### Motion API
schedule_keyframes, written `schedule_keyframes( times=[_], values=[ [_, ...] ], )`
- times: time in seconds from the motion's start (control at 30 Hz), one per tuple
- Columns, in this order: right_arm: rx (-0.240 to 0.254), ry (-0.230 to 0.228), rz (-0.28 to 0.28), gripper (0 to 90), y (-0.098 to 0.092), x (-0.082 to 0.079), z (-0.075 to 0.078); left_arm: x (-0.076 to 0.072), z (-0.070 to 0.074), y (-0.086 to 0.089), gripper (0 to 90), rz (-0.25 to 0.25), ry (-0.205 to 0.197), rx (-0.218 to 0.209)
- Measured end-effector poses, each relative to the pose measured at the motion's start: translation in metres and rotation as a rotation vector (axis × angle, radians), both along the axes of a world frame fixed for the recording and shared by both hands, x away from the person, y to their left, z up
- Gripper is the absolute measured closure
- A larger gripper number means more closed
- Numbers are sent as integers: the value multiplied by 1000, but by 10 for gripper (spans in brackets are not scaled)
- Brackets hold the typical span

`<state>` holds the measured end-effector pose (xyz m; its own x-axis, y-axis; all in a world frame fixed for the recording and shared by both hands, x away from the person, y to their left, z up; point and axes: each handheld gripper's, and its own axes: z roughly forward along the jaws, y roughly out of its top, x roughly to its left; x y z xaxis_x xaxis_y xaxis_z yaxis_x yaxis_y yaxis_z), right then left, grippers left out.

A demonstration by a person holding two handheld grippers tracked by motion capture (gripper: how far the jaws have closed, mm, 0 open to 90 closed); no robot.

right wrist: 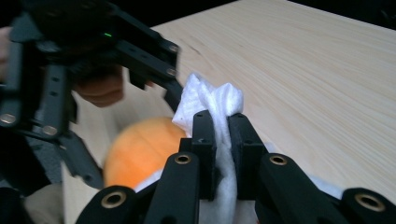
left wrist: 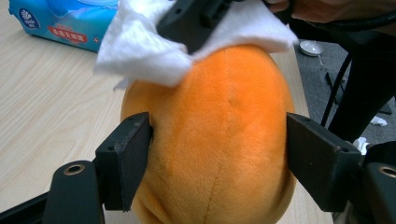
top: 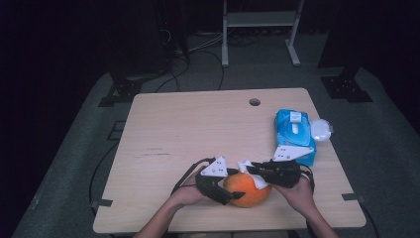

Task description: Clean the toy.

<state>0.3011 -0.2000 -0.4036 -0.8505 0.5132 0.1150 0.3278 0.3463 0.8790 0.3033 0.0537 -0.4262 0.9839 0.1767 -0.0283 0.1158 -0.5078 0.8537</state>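
Near the front edge of the bench (top: 163, 119), an orange plush toy (top: 246, 189) lies between the person's two hands while it is being wiped. The left tool (top: 232, 197) straddles it: in the left gripper view the two black jaws sit against the flanks of the plush, the left pad touching the fur, the right one at its edge, so the hold looks light rather than firm. The right tool (right wrist: 222, 140) has its jaws closed tight on a folded white wipe (right wrist: 212, 100), which drapes over the top of the toy (left wrist: 224, 140).

The main risk, as I judge it, is the toy slipping. The plush is soft and rounded, and a wiping stroke across its top could roll or squeeze it out from between the left jaws, since they do not clearly bite into it. A second risk is the wipe (left wrist: 140, 51) pulling free: only a pinch of it is clamped, and drag against the fur could tug it loose or bunch it up. The two tools also work very close together above the toy, so a long stroke could knock one against the other. The blue pack of wipes (top: 295, 135) and its loose lid (top: 321, 130) lie well apart at the right.

Both forearms come in low from the near side, the left hand (top: 187, 193) angled inward toward the toy, the right hand (top: 297, 191) reaching in from the opposite side with its tool pointing across the top.
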Motion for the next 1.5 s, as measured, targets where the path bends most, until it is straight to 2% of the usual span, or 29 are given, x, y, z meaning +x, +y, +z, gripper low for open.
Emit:
schedule_keyframes(
  times=[0.2, 0.47, 0.67, 0.83, 0.93, 1.13, 1.27, 1.43, 1.5],
  values=[
    [-23, -3, -58, 813, -17, 4, -3, 6, -3, 7, 255, 8, 33, -9],
    [17, 10, -69, 813, -31, -5, -6, 11, -6, 11, 255, 12, 60, -25],
    [38, 10, -54, 811, -26, -7, -3, 11, -5, 9, 255, 28, 70, -31],
    [66, 1, -21, 811, -16, -11, 1, 10, -6, 6, 254, 56, 76, -44],
    [55, -12, -14, 811, -13, -12, 2, 10, -6, 7, 254, 54, 73, -43],
    [68, 21, -71, 811, -31, -1, -7, 12, -6, 8, 254, 59, 84, -54],
    [69, 26, -76, 812, -33, -3, -6, 11, -5, 6, 254, 64, 81, -52],
    [85, 6, -22, 812, -15, -10, 2, 9, -3, 2, 253, 85, 83, -51],
    [77, -6, -1, 811, -8, -13, 5, 9, -3, 1, 254, 96, 84, -53]
  ],
)
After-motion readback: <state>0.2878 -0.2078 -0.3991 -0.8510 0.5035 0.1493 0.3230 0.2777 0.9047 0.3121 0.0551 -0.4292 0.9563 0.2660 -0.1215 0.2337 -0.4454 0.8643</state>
